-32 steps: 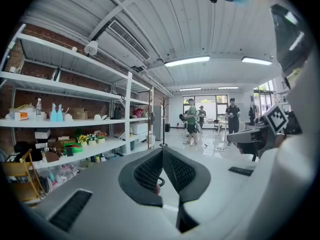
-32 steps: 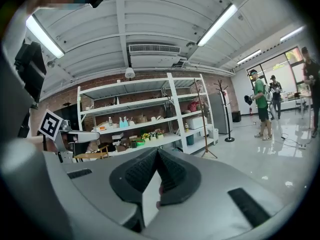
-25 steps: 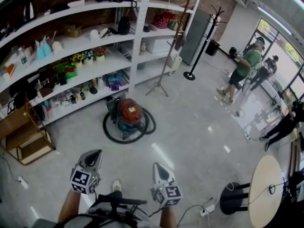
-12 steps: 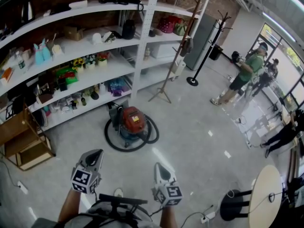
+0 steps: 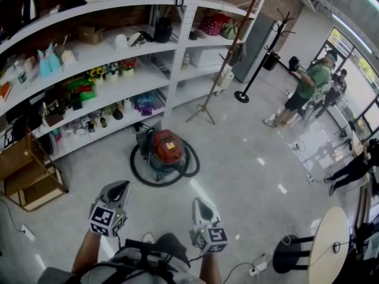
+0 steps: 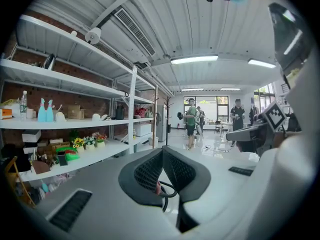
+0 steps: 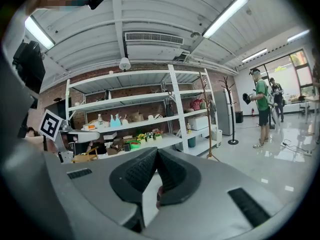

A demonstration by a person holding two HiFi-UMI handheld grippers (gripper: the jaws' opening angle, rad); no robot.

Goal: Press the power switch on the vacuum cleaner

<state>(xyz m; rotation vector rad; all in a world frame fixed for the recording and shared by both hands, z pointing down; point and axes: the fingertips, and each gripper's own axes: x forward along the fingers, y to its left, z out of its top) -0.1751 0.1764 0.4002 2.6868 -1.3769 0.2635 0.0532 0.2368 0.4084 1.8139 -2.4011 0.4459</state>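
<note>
Both closed, empty, left claw, right claw, vacuum cleaner whole in head view

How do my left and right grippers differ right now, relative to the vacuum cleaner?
The left gripper sits slightly further forward in the head view than the right gripper. The left gripper's tip angles rightward toward the vacuum cleaner, while the right gripper's tip angles leftward toward it. Shared: both have their jaws shut on nothing, and both are well short of the vacuum cleaner.

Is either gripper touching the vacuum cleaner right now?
No, in the head view the left gripper and right gripper hover apart from the vacuum cleaner, which sits on the floor well ahead.
</note>
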